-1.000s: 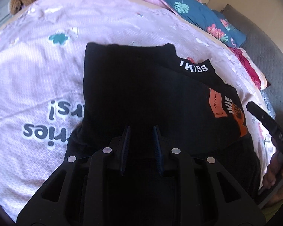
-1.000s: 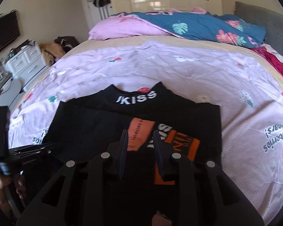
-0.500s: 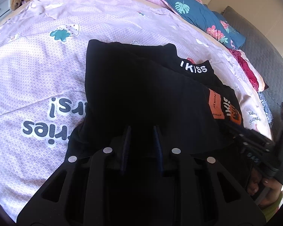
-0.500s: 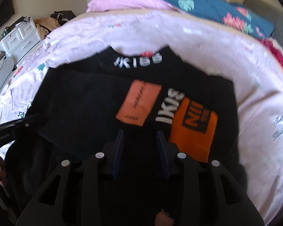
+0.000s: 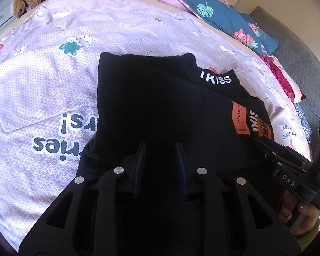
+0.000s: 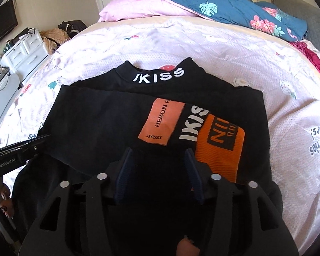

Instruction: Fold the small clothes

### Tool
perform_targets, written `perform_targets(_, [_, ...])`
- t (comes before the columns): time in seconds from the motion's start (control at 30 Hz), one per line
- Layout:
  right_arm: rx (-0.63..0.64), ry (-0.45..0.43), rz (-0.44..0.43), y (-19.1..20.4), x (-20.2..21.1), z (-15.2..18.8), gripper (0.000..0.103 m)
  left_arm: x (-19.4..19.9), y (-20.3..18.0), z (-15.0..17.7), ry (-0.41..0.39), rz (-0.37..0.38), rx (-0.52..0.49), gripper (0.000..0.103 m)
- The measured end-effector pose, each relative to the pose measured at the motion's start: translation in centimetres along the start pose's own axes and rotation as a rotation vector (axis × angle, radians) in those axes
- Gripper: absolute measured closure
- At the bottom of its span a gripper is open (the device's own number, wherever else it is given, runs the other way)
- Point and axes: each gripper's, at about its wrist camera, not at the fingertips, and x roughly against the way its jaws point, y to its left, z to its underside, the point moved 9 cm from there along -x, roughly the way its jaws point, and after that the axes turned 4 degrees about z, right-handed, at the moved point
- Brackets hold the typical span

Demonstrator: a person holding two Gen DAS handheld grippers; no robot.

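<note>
The right gripper (image 6: pixel 159 155) points steeply down at the near edge of the black top (image 6: pixel 108 123), its jaws standing wide apart after just opening; dark cloth lies between the blue pads (image 6: pixel 125 170) but they do not press on it. At the bottom of the right wrist view a bit of the person's hand (image 6: pixel 184 248) shows behind the gripper body. The left gripper (image 5: pixel 160 149) tilts down just as steeply over the garment's left side, its jaws narrow and having just parted a little; black fabric fills the gap between them, and whether the pads (image 5: pixel 139 168) still pinch it I cannot tell. In the left wrist view the right gripper's body reaches in from the right edge, gripped by fingers (image 5: pixel 298 211) low in the corner. The top lies flat on the lilac printed bedsheet (image 6: pixel 224 49), folded over so the orange patch (image 6: pixel 162 123) and the white "IKISS" collar (image 6: pixel 157 75) face up, collar farthest from the grippers. Beyond it, a pink pillow (image 6: pixel 143 8) and a teal floral quilt (image 6: pixel 234 6) sit at the head of the bed.
</note>
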Motion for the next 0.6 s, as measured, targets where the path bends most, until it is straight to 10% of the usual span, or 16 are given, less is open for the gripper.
perform_targets(0.33, [-0.04, -0.057, 0.039, -1.5, 1.6, -1.1, 0.016, 1.6, -1.4, -0.5, -0.049, 0.017, -0.015, 0.057])
perform_targets(0.6, [-0.078, -0.091, 0.03, -2.0, 2.6, -1.6, 0.006, 2.6, -1.0, -0.9, -0.081, -0.016, -0.001, 0.009])
